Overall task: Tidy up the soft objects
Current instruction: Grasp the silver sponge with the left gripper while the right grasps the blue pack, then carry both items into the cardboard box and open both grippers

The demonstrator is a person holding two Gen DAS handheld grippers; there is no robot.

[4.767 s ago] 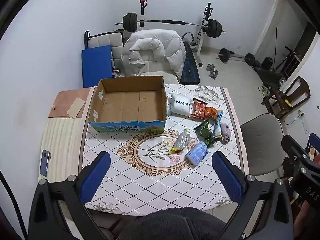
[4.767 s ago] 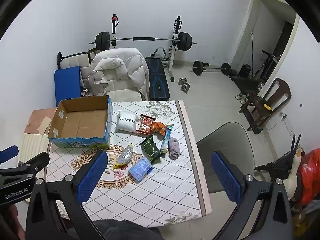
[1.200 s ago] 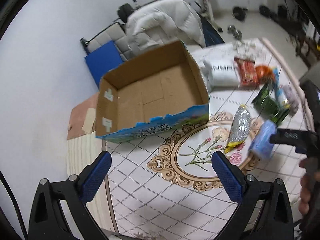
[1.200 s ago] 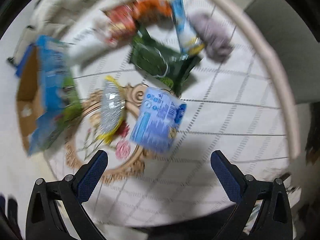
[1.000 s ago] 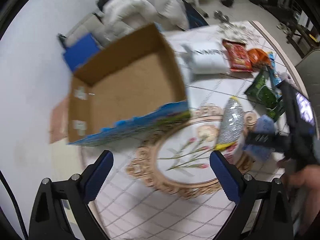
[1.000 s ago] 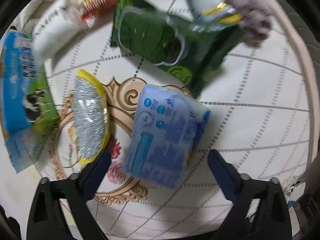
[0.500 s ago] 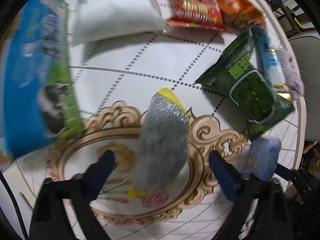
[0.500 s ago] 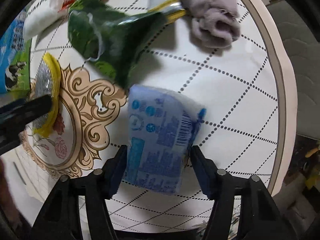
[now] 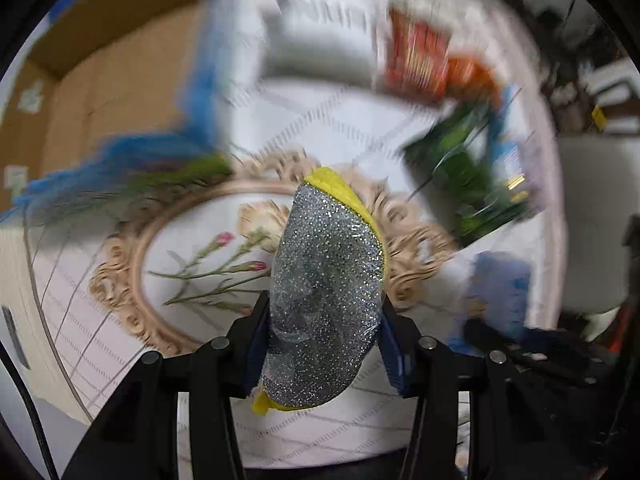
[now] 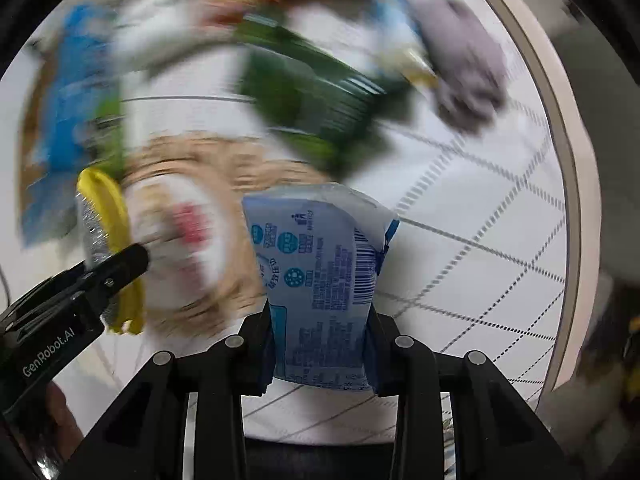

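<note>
My left gripper (image 9: 322,344) is shut on a silver glitter sponge with a yellow back (image 9: 326,296) and holds it over the table's floral medallion. My right gripper (image 10: 318,344) is shut on a blue tissue pack (image 10: 320,280), lifted off the tablecloth. The open cardboard box (image 9: 100,80) stands at the upper left of the left wrist view, blurred. The left gripper and the sponge (image 10: 104,240) show at the left of the right wrist view. The right gripper and its pack (image 9: 500,292) show blurred at the right of the left wrist view.
On the table lie a white pillow pack (image 9: 316,40), a red snack bag (image 9: 416,56), an orange bag (image 9: 468,72), a green bag (image 10: 316,96) and a grey-purple cloth (image 10: 464,64). The table's edge (image 10: 576,184) runs down the right, with a grey chair beyond.
Both grippers came down onto the table and closed: the left on the glitter sponge, the right on the blue tissue pack. Both items now sit lifted between the fingers and the views are moving.
</note>
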